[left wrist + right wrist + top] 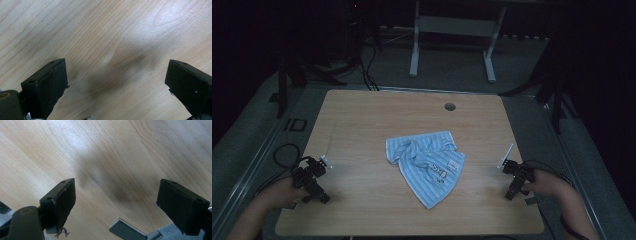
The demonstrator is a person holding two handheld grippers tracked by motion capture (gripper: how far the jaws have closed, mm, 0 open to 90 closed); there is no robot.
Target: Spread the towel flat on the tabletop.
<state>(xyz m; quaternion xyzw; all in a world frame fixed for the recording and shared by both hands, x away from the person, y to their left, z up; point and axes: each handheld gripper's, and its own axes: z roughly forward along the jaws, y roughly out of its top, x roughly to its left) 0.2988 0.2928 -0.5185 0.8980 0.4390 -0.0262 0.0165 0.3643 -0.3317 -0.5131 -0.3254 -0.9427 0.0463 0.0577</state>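
Striped cloth (428, 162) lies crumpled mid-counter (362, 115); left claw (314, 176) and right claw (513, 176), both wide and empty, should each approach an outer edge.

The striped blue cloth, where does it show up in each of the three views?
High view: the striped blue cloth lies crumpled mid-table, between the left gripper and right gripper.
Left gripper view: not in it.
Right gripper view: not in it.
Shared landmark: the wooden table, whose grain runs under both sets of open jaws.
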